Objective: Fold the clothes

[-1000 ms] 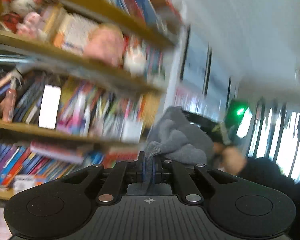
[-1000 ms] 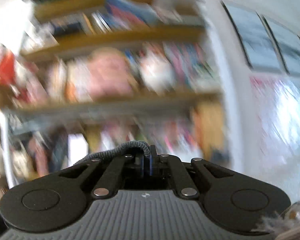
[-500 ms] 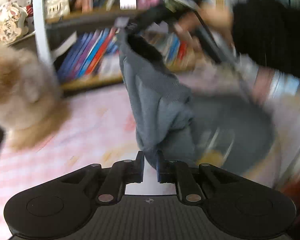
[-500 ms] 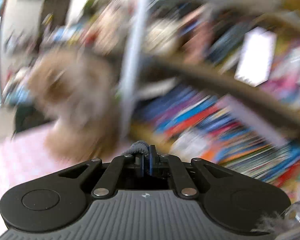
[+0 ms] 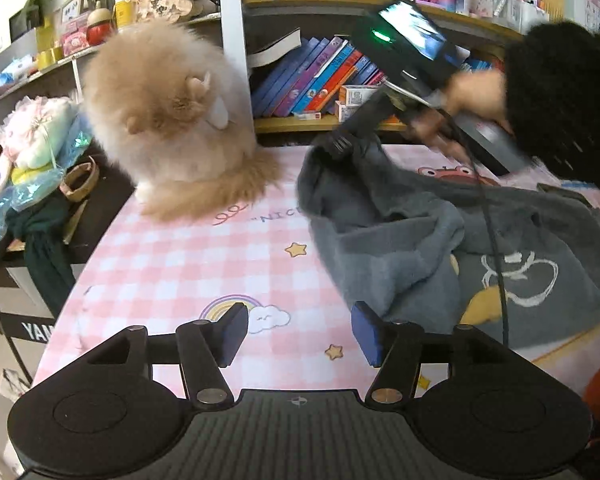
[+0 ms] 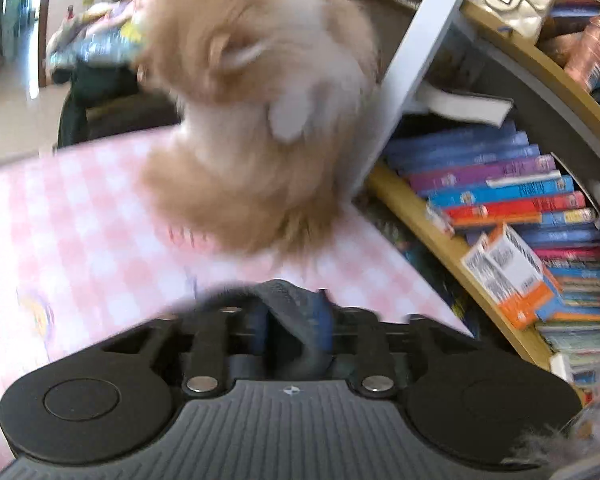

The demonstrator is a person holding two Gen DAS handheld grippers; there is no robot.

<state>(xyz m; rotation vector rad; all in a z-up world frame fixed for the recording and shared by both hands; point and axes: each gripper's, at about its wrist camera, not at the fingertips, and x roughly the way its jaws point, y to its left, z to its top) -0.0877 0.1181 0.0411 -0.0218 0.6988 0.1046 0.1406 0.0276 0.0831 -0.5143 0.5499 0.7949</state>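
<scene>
Left wrist view: rumpled grey sweatshirt (image 5: 440,240) with white print, corner pinched by right claw (image 5: 342,144); left claw (image 5: 300,334) released.

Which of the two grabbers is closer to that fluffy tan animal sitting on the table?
Right. The right gripper, pinching the grey sweatshirt, sits just beside the fluffy animal. The left gripper hangs open at the near side of the pink checked tablecloth.

fluffy cat (image 5: 168,112) (back turned) | pink checked tablecloth (image 5: 172,264) | bookshelf (image 5: 324,80)

The left hand-held gripper (image 5: 299,334) stands wide apart; the right hand-held gripper (image 6: 292,320) stays clamped.
</scene>
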